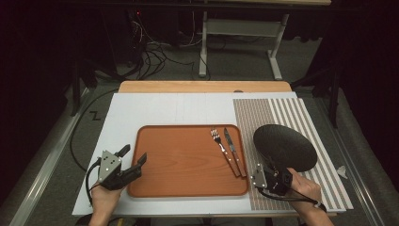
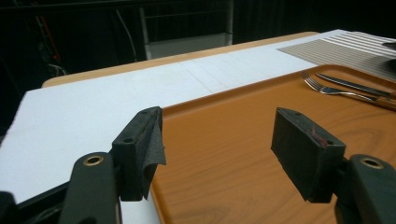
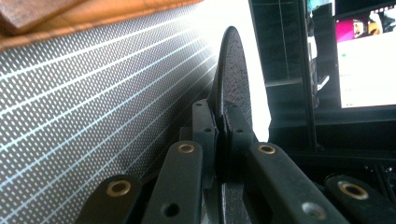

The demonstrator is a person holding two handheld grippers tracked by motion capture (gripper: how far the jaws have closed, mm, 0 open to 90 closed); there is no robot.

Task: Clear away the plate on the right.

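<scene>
A black round plate (image 1: 283, 147) hangs tilted over the striped placemat (image 1: 301, 122), and my right gripper (image 1: 269, 175) is shut on its near rim. In the right gripper view the jaws pinch the plate (image 3: 232, 70) edge-on at the gripper (image 3: 220, 126). A fork (image 1: 221, 143) and a knife (image 1: 233, 148) lie side by side on the right part of the brown wooden tray (image 1: 179, 160). My left gripper (image 1: 134, 154) is open at the tray's left edge. Its view shows the gripper (image 2: 219, 140) with nothing between the jaws, one over the white board and one over the tray (image 2: 224, 107).
The tray and placemat rest on a white board (image 1: 164, 110) laid over a wooden table (image 1: 202, 86). Past the far edge are a dark floor with cables and a metal stand (image 1: 207, 47). A lit screen (image 3: 364, 60) glows in the right gripper view.
</scene>
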